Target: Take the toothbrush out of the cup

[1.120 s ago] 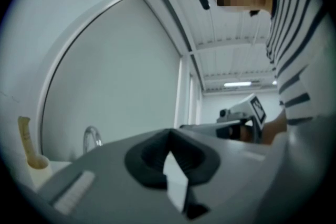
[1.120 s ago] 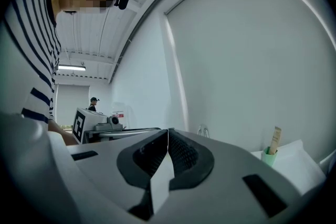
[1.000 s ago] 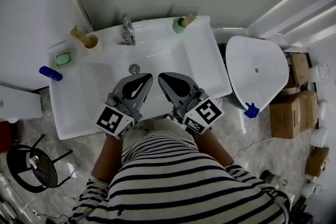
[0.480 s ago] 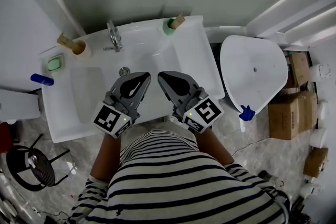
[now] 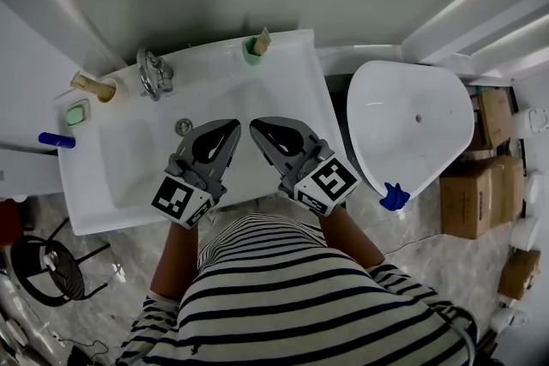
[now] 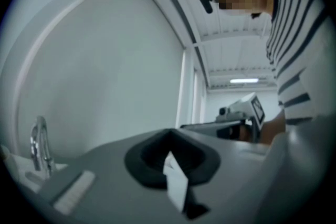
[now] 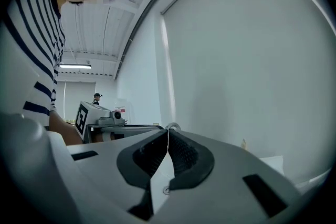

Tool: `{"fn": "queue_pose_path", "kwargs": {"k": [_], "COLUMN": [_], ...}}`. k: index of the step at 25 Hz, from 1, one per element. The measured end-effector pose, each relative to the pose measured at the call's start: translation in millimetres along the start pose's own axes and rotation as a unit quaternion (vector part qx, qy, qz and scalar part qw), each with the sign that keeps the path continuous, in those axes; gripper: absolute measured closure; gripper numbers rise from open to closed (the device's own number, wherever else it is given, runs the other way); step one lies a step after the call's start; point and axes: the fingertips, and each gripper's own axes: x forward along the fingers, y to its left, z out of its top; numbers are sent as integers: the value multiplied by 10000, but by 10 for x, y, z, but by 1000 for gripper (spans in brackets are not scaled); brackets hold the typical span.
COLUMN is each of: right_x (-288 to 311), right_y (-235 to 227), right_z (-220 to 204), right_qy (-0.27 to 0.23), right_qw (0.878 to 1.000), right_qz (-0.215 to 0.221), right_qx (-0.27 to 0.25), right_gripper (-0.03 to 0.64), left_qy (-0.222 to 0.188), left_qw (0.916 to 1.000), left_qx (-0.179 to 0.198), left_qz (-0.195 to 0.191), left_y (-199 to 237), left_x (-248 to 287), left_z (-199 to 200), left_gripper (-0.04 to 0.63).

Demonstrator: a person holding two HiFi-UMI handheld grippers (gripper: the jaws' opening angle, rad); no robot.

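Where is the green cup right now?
In the head view, the green cup stands on the back rim of the white sink, against the wall. It is to the right of the faucet.

Light was cool and even — a ceiling strip light (image 6: 244,81) glowed beyond my shoulder, and the white sink (image 5: 292,99) shone with soft glare and hardly a shadow. Both gripper views bowed hard into black corners; my left gripper (image 6: 169,155) was smeared with blur, my right gripper (image 7: 168,139) crisper.
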Motion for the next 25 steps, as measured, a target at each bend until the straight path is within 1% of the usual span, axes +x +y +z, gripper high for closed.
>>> {"fn": "queue_pose_path", "kwargs": {"k": [8,13,18,22,25], "right_x": [-288,-396,-392,-318,-264], "right_y": [-435,-660,-805,-869,-901], "right_z": [-36,-86,-128,-133,-94], "right_qy": [1,80,84,80,92], "right_qw": [9997,9995,9994,9995,9994], "right_qz": [256,300,319,320,309], "right_qx": [-32,-80,-39,-21,-106], "right_gripper": [609,609,607,607,606], "left_qy": [92,224,336,326,305], "left_qw": [9996,9991,9987,9987,9985], "left_qx": [71,201,242,255,271], "left_qz": [247,284,283,312,352], "left_y": [-194,-286,-269,-179,-92], "left_x": [491,710,816,864,899], "left_z": [-113,-150,-192,-199,-205], "left_gripper": [589,589,589,589,589]}}
